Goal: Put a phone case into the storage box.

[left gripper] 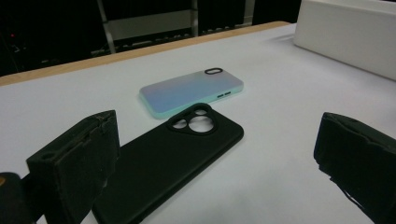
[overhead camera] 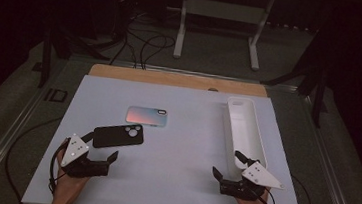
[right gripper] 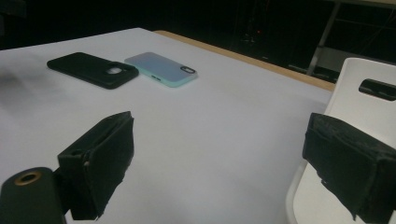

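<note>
1. Lying flat on the pale, matte sheet that covers the bench [overhead camera: 174,146], a black phone case [overhead camera: 118,136] sits just ahead of the left hand-held gripper [overhead camera: 100,147]; the case is a rounded rectangle with a dull, rubbery look and a cluster of round camera holes at one end.
2. The left hand-held gripper stands wide open with nothing between its jaws; its blocky black pads look rough and slightly frayed, and the near end of the case lies low between them in the left gripper view, untouched.
3. A second phone case [overhead camera: 147,116], smooth with a pink-to-blue sheen and a mint edge, lies just beyond the black one, close but apart.
4. The right hand-held gripper [overhead camera: 227,165] is also wide open and empty, held over the bench beside the near end of a long white tray [overhead camera: 260,145].
5. The tray is a narrow plastic trough with rounded corners and a slot handle at its end.
6. A bare wooden strip edges the bench's far side.
</note>
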The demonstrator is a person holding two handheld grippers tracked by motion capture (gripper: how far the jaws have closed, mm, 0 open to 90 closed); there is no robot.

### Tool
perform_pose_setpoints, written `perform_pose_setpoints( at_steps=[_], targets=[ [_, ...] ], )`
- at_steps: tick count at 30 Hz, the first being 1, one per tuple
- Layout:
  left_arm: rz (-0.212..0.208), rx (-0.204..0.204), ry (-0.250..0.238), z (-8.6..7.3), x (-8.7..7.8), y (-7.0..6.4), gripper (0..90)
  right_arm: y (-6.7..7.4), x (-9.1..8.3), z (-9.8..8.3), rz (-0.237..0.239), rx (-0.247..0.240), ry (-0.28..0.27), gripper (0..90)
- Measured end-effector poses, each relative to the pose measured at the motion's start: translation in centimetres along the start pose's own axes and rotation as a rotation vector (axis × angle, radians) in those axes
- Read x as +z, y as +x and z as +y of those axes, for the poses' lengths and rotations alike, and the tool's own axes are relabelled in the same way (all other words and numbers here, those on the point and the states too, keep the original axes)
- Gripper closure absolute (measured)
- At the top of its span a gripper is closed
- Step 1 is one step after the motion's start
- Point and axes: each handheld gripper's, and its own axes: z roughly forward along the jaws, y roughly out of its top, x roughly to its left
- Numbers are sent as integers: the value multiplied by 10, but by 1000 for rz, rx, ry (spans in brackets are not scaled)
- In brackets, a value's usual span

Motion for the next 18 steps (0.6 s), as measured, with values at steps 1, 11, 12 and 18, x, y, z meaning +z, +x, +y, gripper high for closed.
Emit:
perform_pose_setpoints(
  at_steps=[1, 11, 12, 18],
  targets=[
    [0, 0, -2, 2, 0, 0, 10, 0, 0, 0, -2, 0, -1, 89],
    [16, -17, 16, 25, 13, 5, 14, -3, 0, 1, -16, 31, -16, 89],
    [13, -16, 15, 27, 14, 6, 14, -3, 0, 1, -16, 30, -16, 89],
    [10, -22, 14, 42, 22, 11, 17, -3, 0, 1, -16, 27, -18, 88]
  ],
)
